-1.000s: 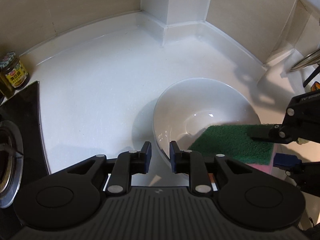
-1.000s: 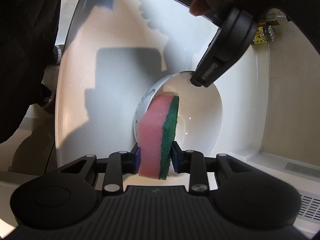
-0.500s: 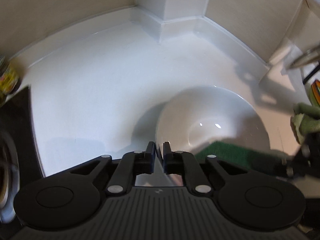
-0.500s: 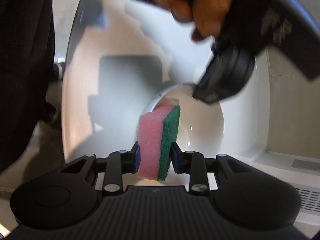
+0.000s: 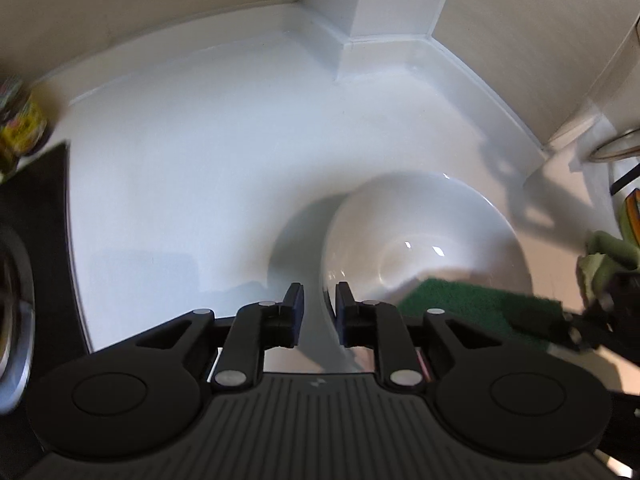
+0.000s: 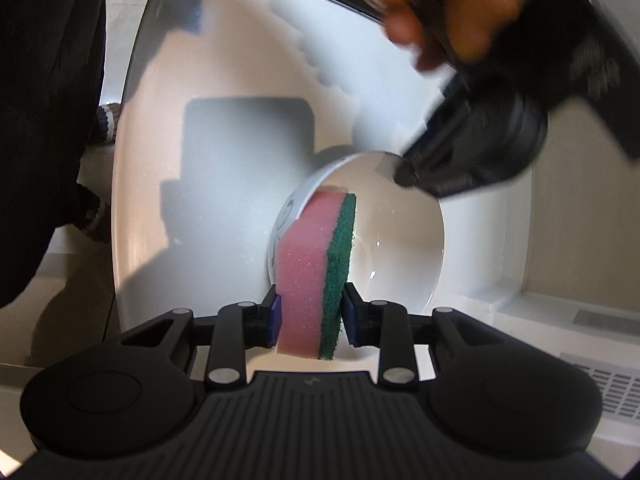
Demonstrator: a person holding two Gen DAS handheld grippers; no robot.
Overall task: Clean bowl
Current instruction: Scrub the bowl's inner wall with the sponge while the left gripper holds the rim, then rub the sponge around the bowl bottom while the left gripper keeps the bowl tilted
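Bowl (image 5: 424, 240), round glossy white, rim between opening left gripper (image 5: 318, 306); right gripper (image 6: 310, 312) pinches porous pink-green sponge (image 6: 316, 276); smooth white counter (image 5: 200, 168).

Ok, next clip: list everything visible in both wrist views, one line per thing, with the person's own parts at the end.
bowl: one, white, on the counter, its near rim between the left fingers.
sponge: one, pink with a green scouring face, clamped upright, reaching over the bowl rim.
counter: one, white, running into a wall corner.
jar: one, yellow label, blurred, far left by the wall.
stove: one, black, left edge.
cloth: one, green, right edge, blurred.
left hand-held gripper: one, black, jaws opening around the bowl rim, pads not pressing.
right hand-held gripper: one, black, shut on the sponge.
hand: one, blurred, on the left device.
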